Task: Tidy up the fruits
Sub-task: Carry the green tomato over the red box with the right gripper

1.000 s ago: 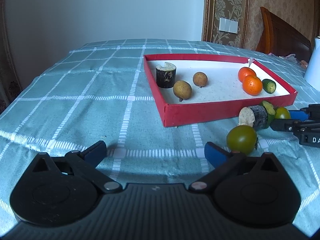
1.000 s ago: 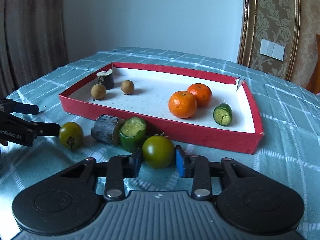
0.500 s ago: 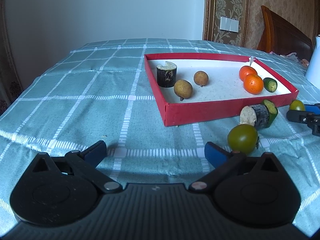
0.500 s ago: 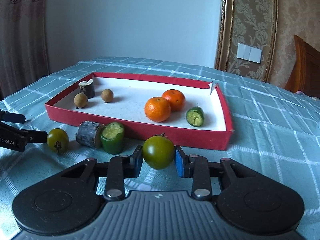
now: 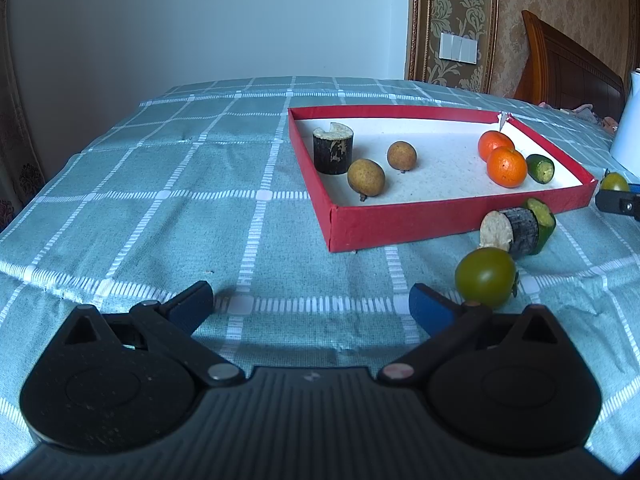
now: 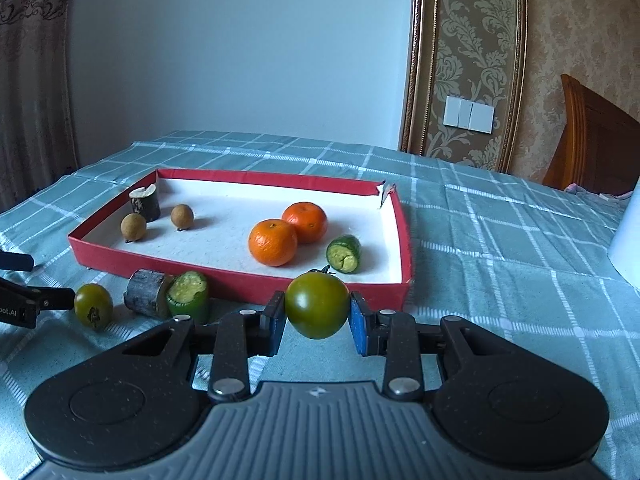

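Note:
My right gripper [image 6: 317, 318] is shut on a green tomato [image 6: 317, 305] and holds it above the cloth, just in front of the red tray [image 6: 244, 286]. The tray holds two oranges [image 6: 273, 242], a cucumber piece [image 6: 343, 253], two longans [image 6: 133, 227] and a dark cane piece [image 6: 145, 203]. Outside the tray lie a second green tomato [image 5: 485, 277], a cane piece [image 5: 510, 232] and a cucumber piece [image 5: 542, 222]. My left gripper [image 5: 310, 308] is open and empty, low over the cloth, with the second tomato by its right finger.
A teal checked cloth [image 5: 160, 208] covers the table. A white jug [image 5: 628, 132] stands at the right beyond the tray. A wooden headboard [image 6: 596, 152] and a wall switch [image 6: 468, 114] are behind.
My right gripper has lifted the green tomato off the cloth and drawn back to the right, away from the pile. My left gripper has not moved.

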